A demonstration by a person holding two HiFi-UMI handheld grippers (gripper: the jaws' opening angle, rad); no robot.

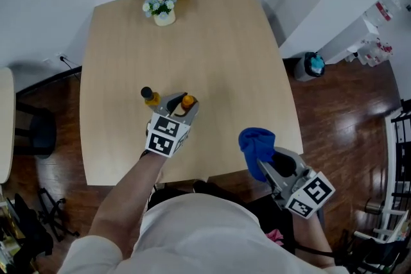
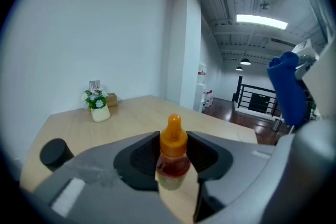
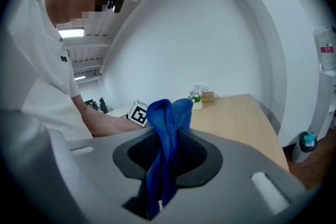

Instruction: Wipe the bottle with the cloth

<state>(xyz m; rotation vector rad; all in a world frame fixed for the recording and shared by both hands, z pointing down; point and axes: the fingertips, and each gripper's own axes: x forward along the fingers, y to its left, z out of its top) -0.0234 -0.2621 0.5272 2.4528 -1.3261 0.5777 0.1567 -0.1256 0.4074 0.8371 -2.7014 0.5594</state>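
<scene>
A small bottle [image 1: 187, 101] with an orange cap and amber liquid stands upright on the light wooden table [image 1: 212, 42], near the front middle. My left gripper [image 1: 182, 106] is shut on it, and in the left gripper view both pads press the bottle's [image 2: 172, 157] sides below the cap. My right gripper [image 1: 264, 162] hangs off the table's front right edge, shut on a blue cloth [image 1: 255, 143]. In the right gripper view the folded cloth [image 3: 167, 136] stands up between the jaws. The cloth [image 2: 287, 89] is apart from the bottle, to its right.
A second bottle with a black cap [image 1: 149, 96] stands just left of the held one. A small pot of flowers [image 1: 162, 9] sits at the table's far edge by the wall. A bin [image 1: 310, 65] stands on the floor at the right, and a chair [image 1: 35, 131] at the left.
</scene>
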